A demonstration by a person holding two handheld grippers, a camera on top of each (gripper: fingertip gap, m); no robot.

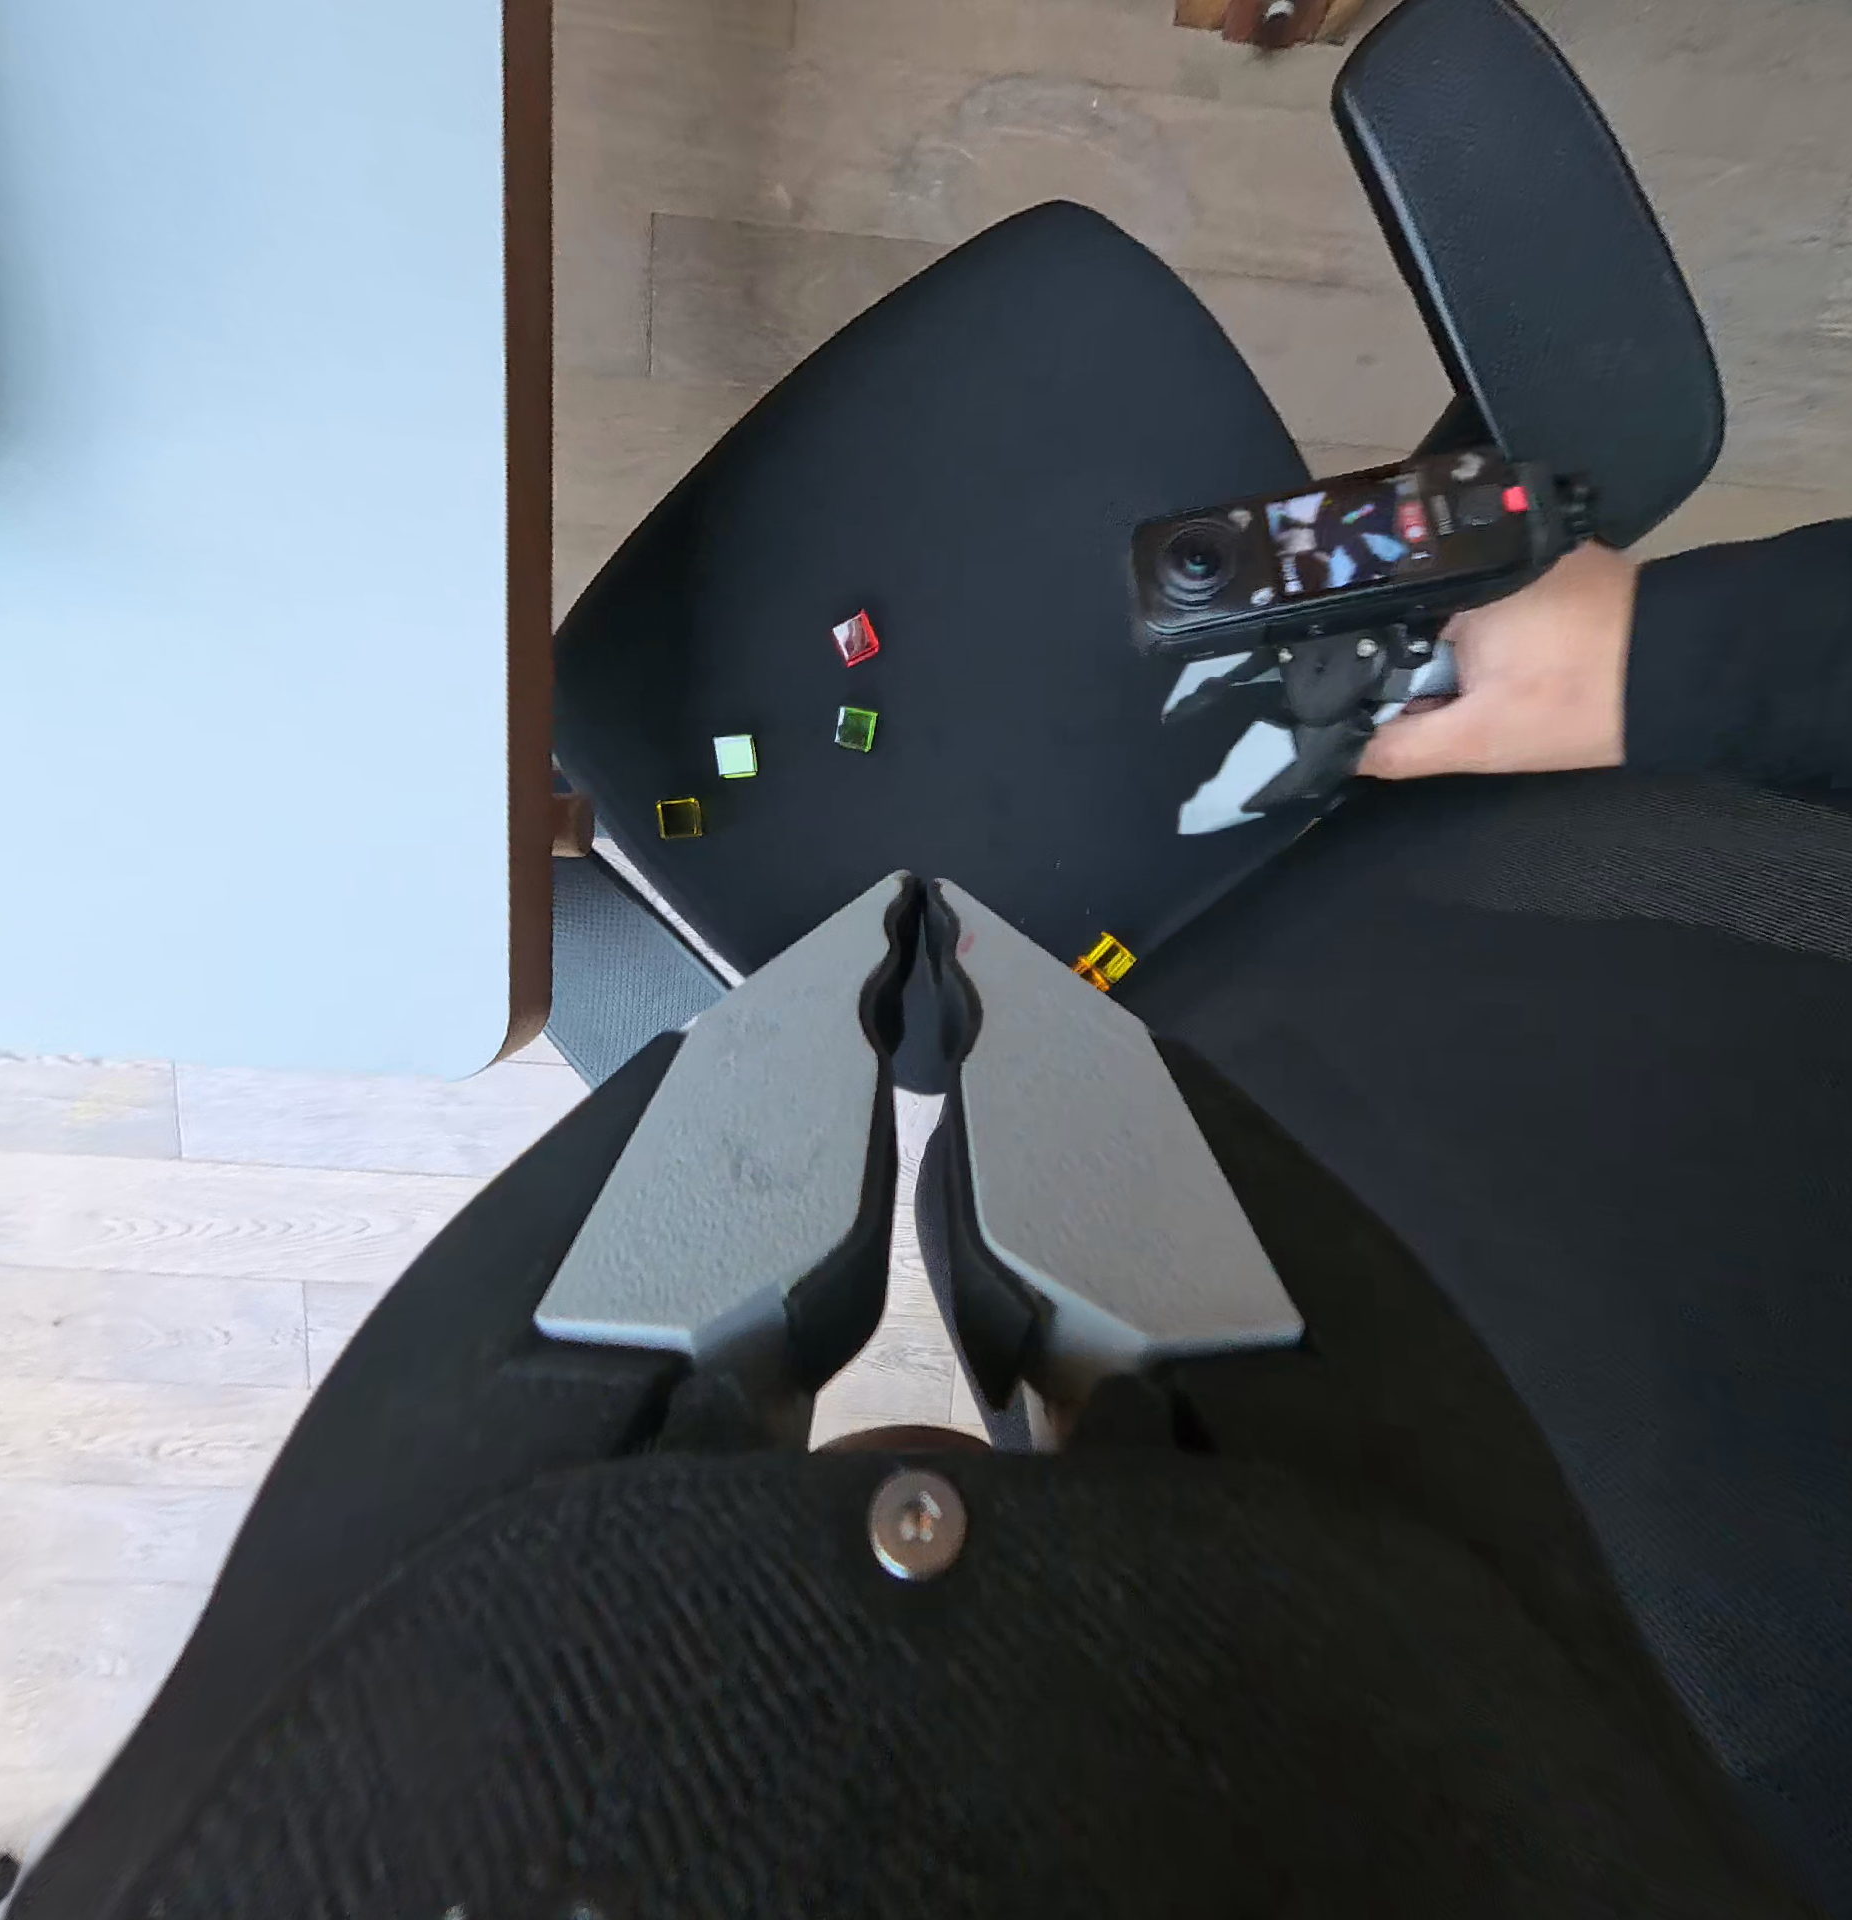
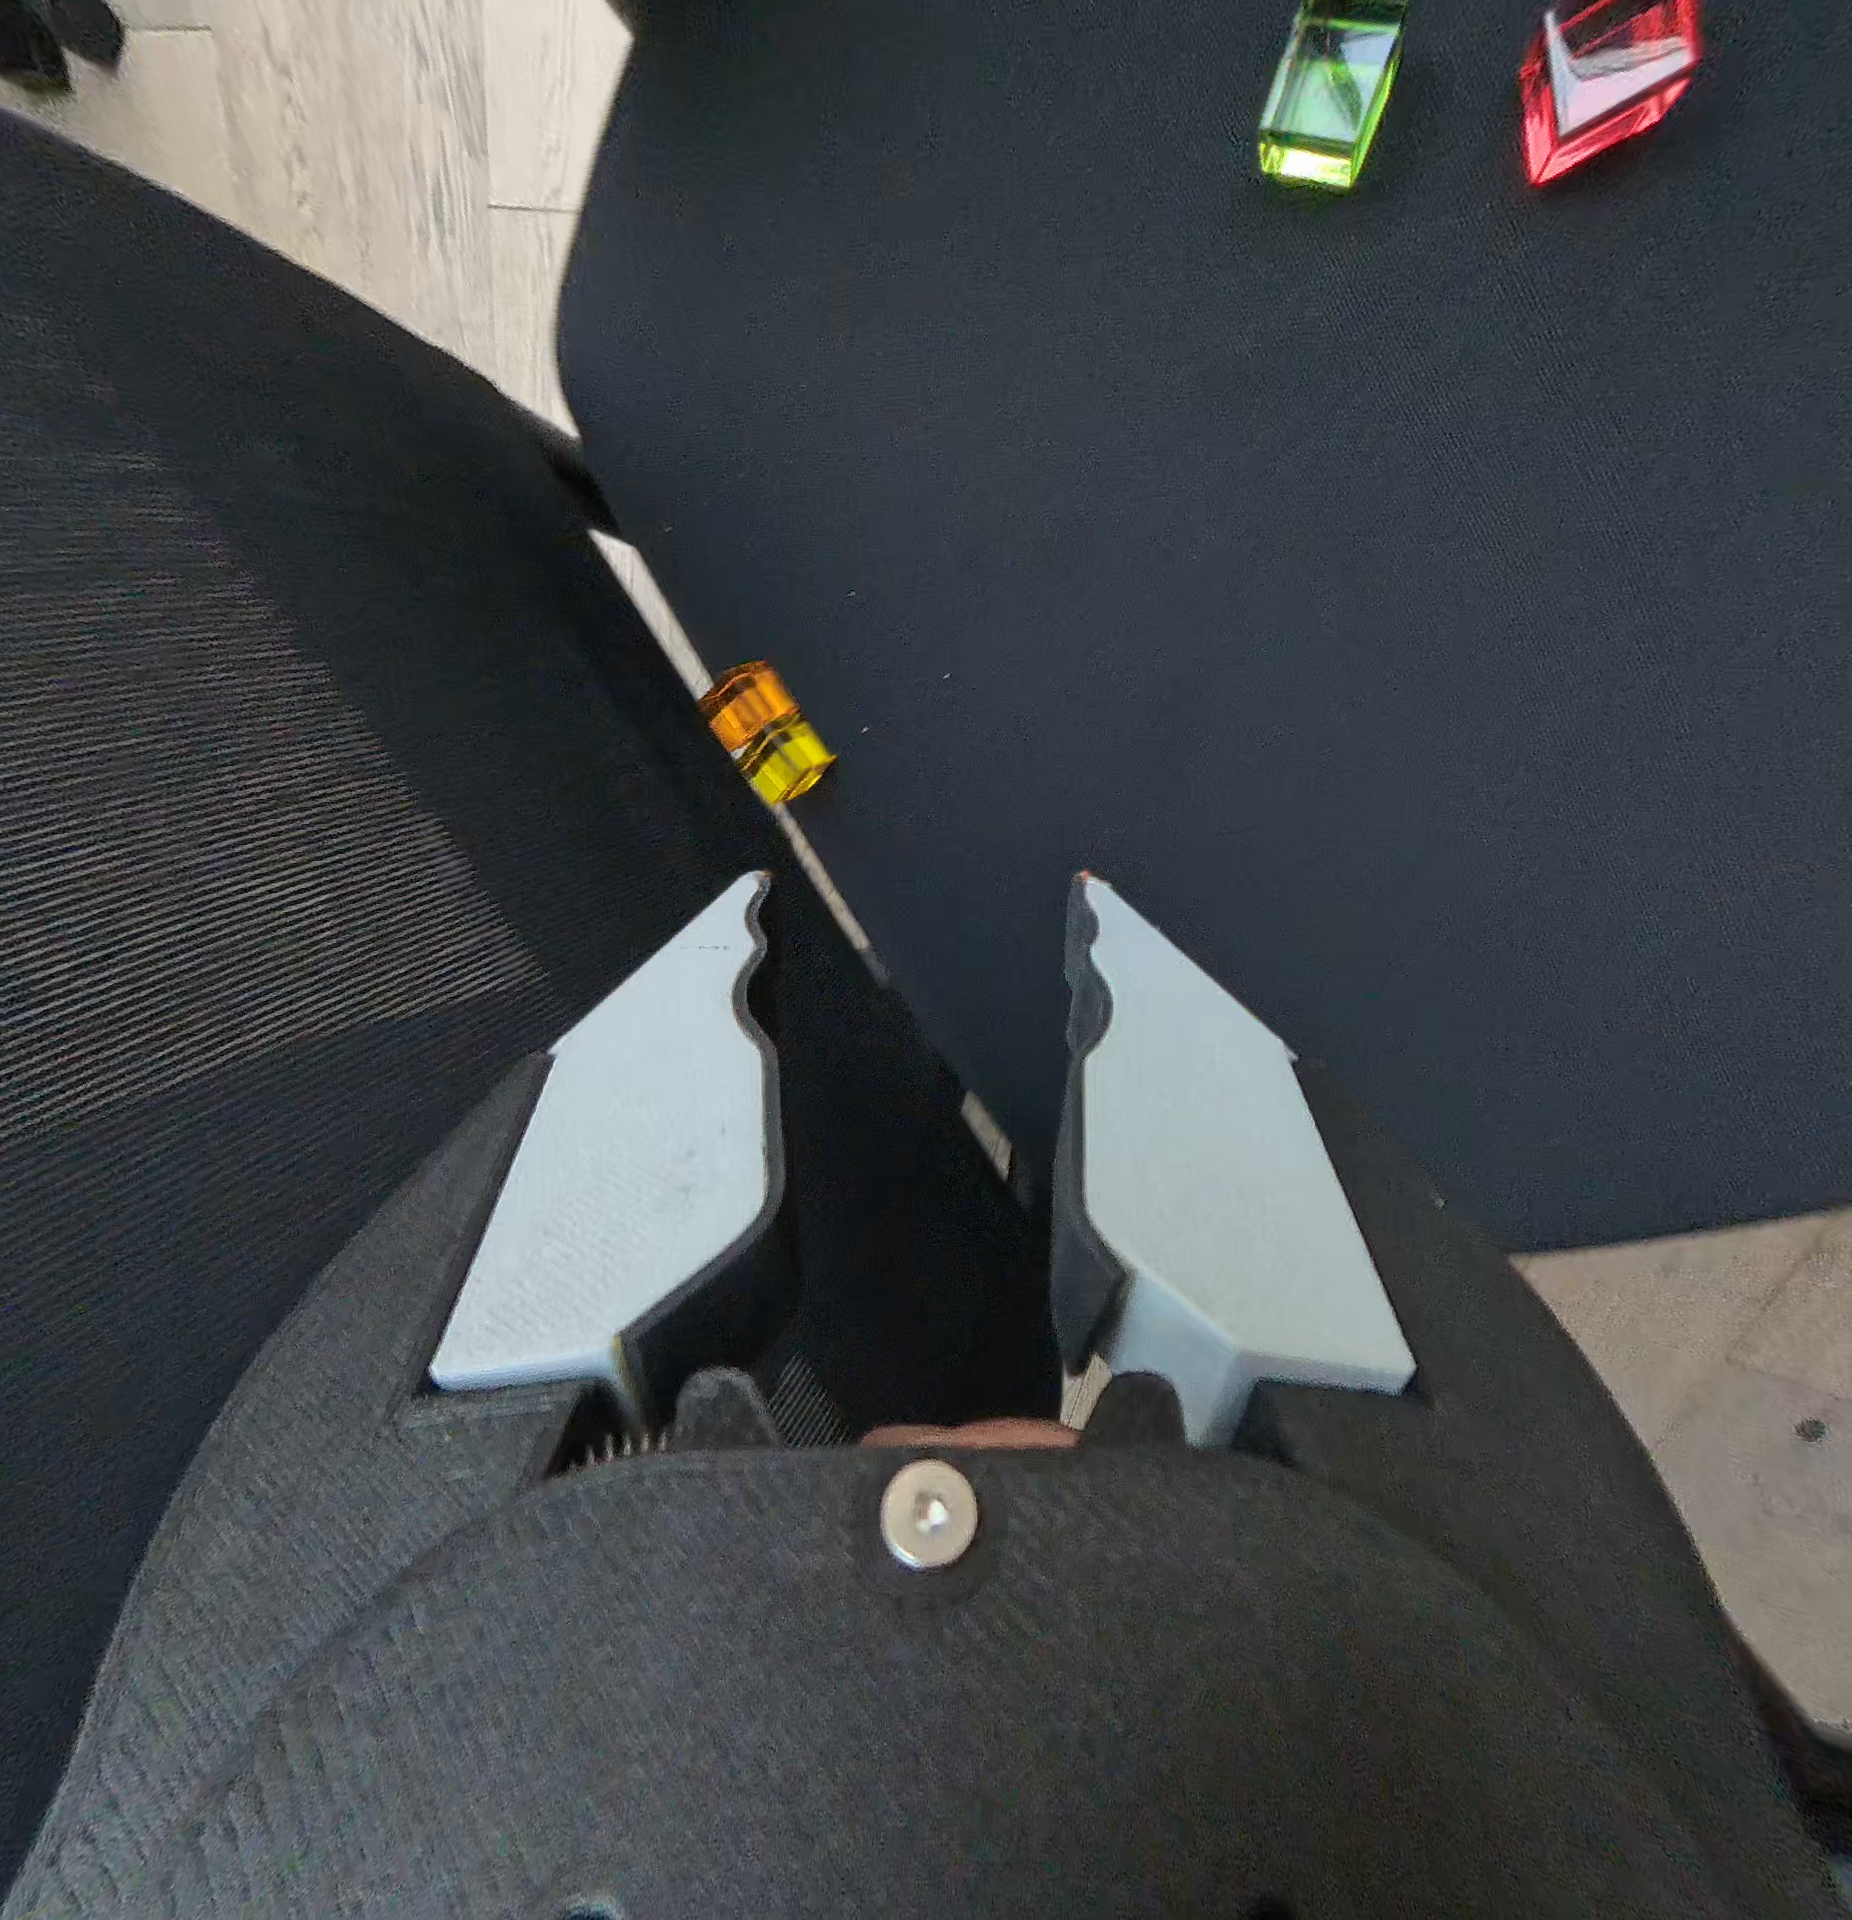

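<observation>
Here, small translucent cubes lie scattered on a black chair seat; an orange-and-yellow cube sits at its edge, nearest both grippers. The right gripper hangs empty above the seat with fingers spread. The left gripper is pinched together, empty. Only the left wrist view shows the pale table, yellow cube, pale green cube and the holding hand; the green cube and red cube show in both views.

Black chair seat, pale blue tabletop, grey wood-plank floor
</observation>
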